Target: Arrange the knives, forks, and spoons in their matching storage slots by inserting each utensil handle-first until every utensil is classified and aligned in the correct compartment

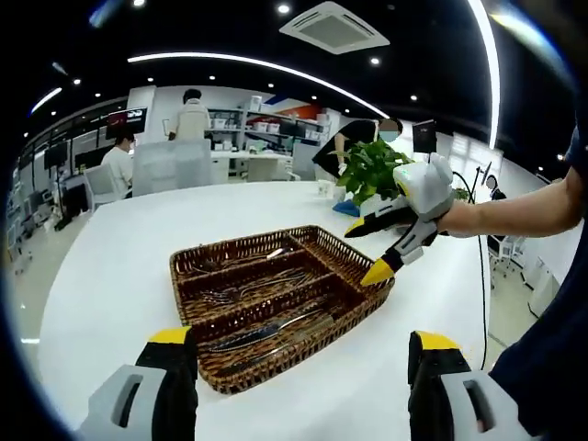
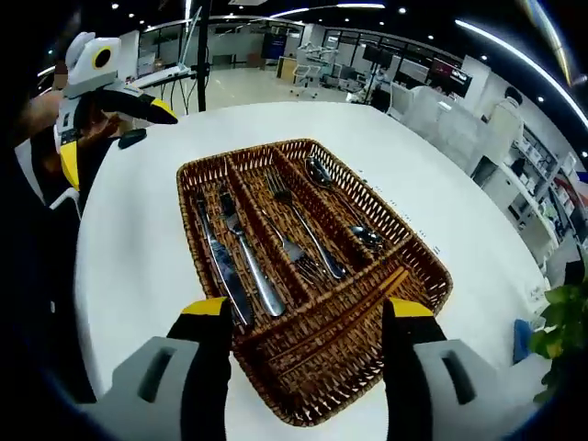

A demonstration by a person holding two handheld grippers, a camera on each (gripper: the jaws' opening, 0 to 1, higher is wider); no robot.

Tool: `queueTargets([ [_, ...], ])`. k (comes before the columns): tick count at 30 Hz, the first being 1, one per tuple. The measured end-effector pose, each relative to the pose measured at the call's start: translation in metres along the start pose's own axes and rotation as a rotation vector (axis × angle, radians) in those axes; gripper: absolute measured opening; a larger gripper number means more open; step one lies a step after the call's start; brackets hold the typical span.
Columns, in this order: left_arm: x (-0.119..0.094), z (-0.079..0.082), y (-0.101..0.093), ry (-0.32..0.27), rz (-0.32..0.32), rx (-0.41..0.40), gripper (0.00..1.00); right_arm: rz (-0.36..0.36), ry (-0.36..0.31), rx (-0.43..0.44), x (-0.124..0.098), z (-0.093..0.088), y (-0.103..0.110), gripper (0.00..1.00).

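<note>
With knives [image 2: 241, 262], forks [image 2: 303, 234] and spoons [image 2: 344, 207] already sorted in the wicker tray [image 2: 418, 276] ahead on the counter [image 2: 138, 257], the left gripper [image 1: 299, 354] and right gripper [image 2: 303, 322] hover spread apart and empty, apparently finished.

Both grippers are built alike: grey plastic bodies with slotted sides, black jaws and bright yellow tips. The left gripper [image 1: 303, 354] shows two broad black jaws capped in yellow, and so does the right gripper [image 2: 307, 317]. The person's hand [image 1: 457, 219] is bare, the arm behind it perhaps in a dark blue sleeve [image 1: 576, 152].
</note>
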State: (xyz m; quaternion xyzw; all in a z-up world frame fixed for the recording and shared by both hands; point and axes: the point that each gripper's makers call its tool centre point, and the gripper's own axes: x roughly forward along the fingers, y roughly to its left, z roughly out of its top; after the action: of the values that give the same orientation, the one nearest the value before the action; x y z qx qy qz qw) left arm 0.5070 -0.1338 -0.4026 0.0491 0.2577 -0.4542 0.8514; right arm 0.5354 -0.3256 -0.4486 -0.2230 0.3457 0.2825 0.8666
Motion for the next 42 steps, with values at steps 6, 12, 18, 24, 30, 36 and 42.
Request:
queueTargets([
  [6,0.007,-0.006,0.008,0.041,0.037,-0.039,1.0,-0.027,-0.003,0.117,-0.012,-0.016,0.009,0.78],
  [12,0.007,0.0,0.014,0.066,0.047,-0.054,1.0,-0.03,0.028,0.185,-0.024,-0.026,0.019,0.85],
  [18,0.003,0.003,0.021,0.108,0.073,-0.048,1.0,-0.018,0.096,0.253,-0.034,-0.037,0.028,0.95],
  [24,-0.003,0.002,0.022,0.149,0.101,-0.064,1.0,-0.02,0.106,0.264,-0.044,-0.039,0.029,0.99],
  [30,-0.014,-0.008,0.023,0.219,0.133,-0.06,1.0,-0.004,0.132,0.276,-0.049,-0.04,0.036,0.99],
  [36,-0.029,-0.014,0.026,0.295,0.168,-0.058,0.96,0.023,0.171,0.243,-0.051,-0.035,0.046,0.99],
  [42,-0.034,-0.008,0.018,0.29,0.144,-0.08,0.99,0.032,0.173,0.24,-0.056,-0.027,0.05,0.99],
])
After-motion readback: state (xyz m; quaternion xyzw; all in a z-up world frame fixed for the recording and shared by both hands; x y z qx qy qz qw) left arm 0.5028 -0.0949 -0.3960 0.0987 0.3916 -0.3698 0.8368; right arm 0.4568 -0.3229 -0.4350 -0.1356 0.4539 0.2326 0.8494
